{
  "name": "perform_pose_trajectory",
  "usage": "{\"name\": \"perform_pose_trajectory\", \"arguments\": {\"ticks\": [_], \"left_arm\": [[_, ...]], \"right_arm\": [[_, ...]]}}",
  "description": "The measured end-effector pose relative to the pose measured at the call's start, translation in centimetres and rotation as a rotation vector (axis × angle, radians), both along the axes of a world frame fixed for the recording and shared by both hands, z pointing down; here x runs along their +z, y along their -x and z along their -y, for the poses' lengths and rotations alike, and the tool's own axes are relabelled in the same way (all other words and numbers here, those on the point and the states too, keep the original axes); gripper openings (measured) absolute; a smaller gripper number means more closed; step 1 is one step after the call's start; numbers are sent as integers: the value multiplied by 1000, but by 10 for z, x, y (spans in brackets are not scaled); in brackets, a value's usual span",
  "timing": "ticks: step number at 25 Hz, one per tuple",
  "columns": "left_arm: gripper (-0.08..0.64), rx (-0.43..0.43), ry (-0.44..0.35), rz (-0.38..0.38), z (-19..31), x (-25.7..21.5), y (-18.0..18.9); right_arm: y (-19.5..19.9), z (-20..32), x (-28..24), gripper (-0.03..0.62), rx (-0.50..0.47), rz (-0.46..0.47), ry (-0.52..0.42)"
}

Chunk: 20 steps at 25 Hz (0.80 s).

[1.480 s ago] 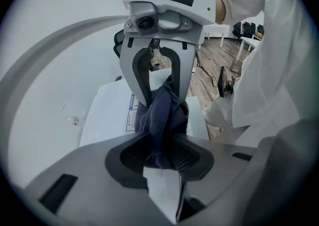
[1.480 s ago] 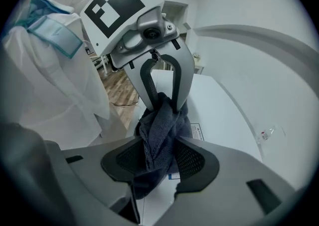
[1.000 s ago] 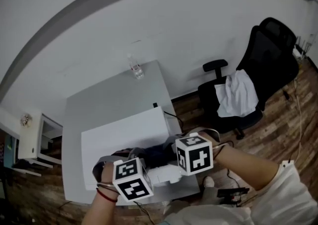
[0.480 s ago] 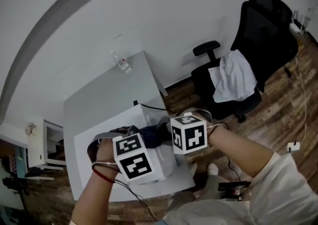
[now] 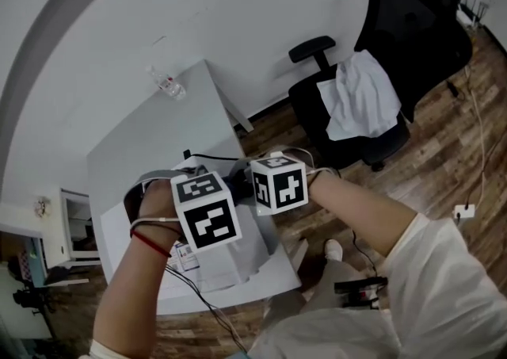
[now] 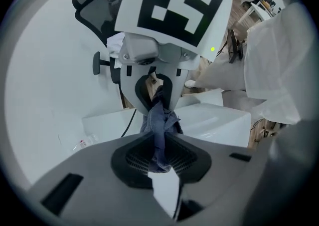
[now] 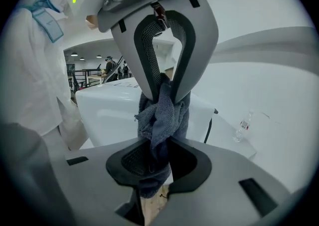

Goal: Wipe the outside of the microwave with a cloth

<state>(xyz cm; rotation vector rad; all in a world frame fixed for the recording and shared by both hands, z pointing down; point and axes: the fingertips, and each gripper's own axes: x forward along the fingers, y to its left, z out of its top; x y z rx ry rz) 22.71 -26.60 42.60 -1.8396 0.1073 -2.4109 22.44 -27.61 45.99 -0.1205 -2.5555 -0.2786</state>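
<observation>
Left gripper view: one end of the dark cloth [image 6: 159, 122] is pinched by the left gripper [image 6: 158, 159], whose jaws are closing on it. Its long axis is drawn toward twelve o'clock, where the other end is clamped in the narrow jaws of the right gripper [image 7: 154, 162]. The cloth is thus strung between both, with the white microwave [image 6: 219, 120] seen behind it at three o'clock; contact cannot be told. The microwave's top is judged nearer the left gripper, which is pointed steeply down, so lowering is called for.
</observation>
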Motion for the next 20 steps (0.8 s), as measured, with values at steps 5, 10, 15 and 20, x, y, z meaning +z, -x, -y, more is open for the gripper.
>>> {"name": "perform_pose_trajectory", "arguments": {"ticks": [5, 10, 15, 20], "left_arm": [[63, 1, 75, 4, 14, 6, 2], [63, 1, 82, -13, 29, 14, 3], [64, -34, 73, 17, 30, 20, 1], [60, -95, 81, -35, 27, 21, 4]], "right_arm": [[8, 19, 10, 106, 11, 27, 15], [14, 32, 19, 106, 27, 46, 31], [25, 30, 22, 106, -18, -12, -20], [28, 29, 19, 106, -28, -36, -12]]}}
